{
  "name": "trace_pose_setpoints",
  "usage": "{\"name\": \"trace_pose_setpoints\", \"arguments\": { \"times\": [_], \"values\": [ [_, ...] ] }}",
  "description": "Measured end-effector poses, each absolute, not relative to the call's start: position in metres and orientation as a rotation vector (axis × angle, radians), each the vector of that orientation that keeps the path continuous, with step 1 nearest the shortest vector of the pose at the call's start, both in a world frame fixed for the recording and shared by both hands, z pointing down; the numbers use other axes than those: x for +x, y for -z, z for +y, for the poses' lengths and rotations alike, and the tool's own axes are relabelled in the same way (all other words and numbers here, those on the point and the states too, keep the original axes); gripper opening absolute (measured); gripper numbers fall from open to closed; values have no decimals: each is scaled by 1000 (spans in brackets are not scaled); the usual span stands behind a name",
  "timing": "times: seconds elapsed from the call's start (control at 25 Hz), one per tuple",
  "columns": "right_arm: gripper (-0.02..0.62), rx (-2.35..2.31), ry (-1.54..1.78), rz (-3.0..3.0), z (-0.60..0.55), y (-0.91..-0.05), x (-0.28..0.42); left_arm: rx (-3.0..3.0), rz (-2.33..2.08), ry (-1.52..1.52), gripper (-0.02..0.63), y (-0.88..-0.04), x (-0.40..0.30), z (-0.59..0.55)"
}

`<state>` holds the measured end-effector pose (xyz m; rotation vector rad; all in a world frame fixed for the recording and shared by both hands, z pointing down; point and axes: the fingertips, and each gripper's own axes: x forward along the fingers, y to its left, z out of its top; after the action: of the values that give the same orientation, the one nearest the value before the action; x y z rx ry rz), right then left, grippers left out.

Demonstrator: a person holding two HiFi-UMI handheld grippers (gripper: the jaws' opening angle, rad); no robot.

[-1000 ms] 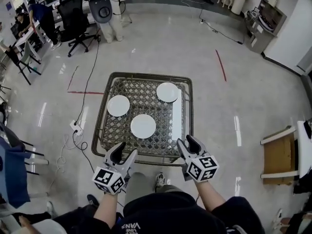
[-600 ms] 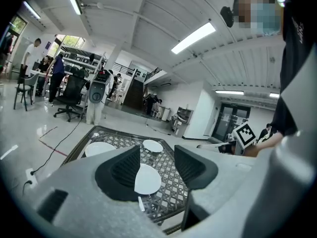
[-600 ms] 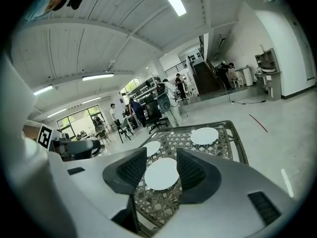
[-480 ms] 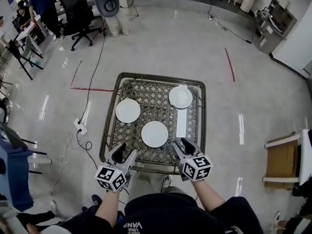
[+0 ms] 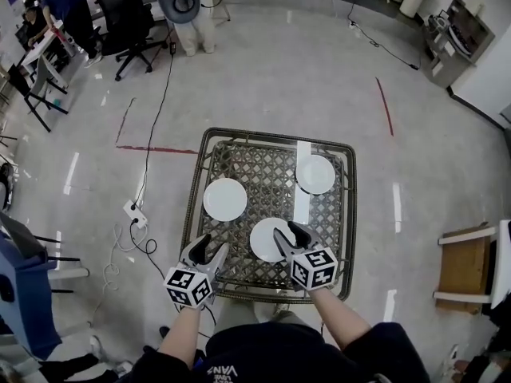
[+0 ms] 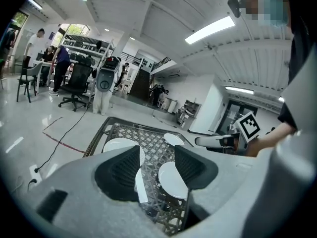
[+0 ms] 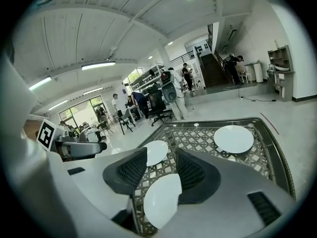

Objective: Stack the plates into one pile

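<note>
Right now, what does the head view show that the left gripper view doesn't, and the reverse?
Head view only: the left gripper whole with its cube, and a wooden chair. Left gripper view only: ceiling lights, and its pads close up, jaws apart on nothing. Both: the table, left plate, far plate, near plate and the right gripper.

Left gripper (image 5: 210,247) and right gripper (image 5: 288,231) side by side out front, pointing forward and slightly down, jaws apart, empty. Left forearm (image 5: 182,332), right forearm (image 5: 342,316) extended.
</note>
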<state>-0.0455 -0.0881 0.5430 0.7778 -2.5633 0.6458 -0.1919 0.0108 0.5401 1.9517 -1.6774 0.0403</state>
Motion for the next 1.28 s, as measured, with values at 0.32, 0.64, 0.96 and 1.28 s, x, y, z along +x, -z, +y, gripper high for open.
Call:
{"name": "trace_pose_setpoints", "arguments": {
  "times": [0.32, 0.64, 0.96, 1.28],
  "values": [
    [167, 732, -680, -2506, -120, -573, -108, 1860, -1668, -72, 215, -584, -239, -27],
    [172, 670, -734, -2387, -141, -618, -156, 1696, -1625, -94, 215, -635, -269, -44],
    [178, 671, -854, -2265, -157, -661, -179, 1588, -1525, -62, 238, -669, -282, -54],
    [179, 681, -936, -2179, -166, -689, -193, 1508, -1454, -32, 255, -691, -286, -64]
  ]
}}
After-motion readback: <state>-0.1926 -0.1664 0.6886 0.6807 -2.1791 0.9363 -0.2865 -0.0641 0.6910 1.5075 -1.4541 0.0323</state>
